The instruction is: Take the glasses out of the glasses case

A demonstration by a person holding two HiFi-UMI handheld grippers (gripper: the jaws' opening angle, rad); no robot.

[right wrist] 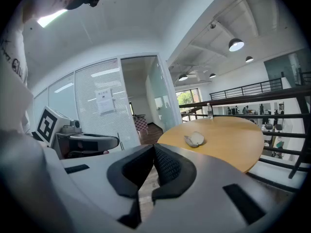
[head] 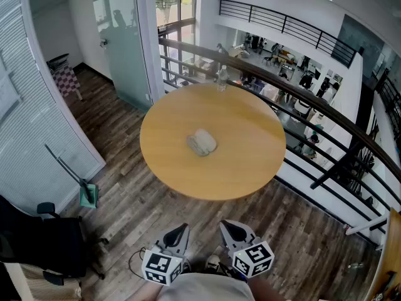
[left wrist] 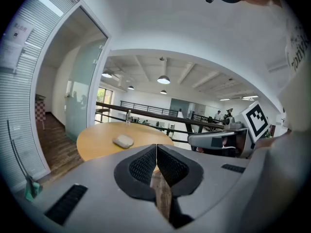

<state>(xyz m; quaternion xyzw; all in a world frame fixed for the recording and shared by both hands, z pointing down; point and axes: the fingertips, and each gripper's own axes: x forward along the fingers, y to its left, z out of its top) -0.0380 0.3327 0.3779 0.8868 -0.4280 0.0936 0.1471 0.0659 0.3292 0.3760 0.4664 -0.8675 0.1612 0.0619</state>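
A rounded grey glasses case point(head: 202, 142) lies near the middle of the smooth round wooden tabletop point(head: 250, 168). The left hand-held gripper point(head: 181, 229) and right hand-held gripper point(head: 228, 226) hang well away — bumpy black jaws pressed together, nothing between.

there are two hand-held grippers, the left hand-held gripper point(head: 182, 227) and the right hand-held gripper point(head: 226, 224), plus one round worktop point(head: 250, 165), one pale glasses case point(head: 202, 142), one clear bottle point(head: 221, 78) and one green dustpan point(head: 88, 195).
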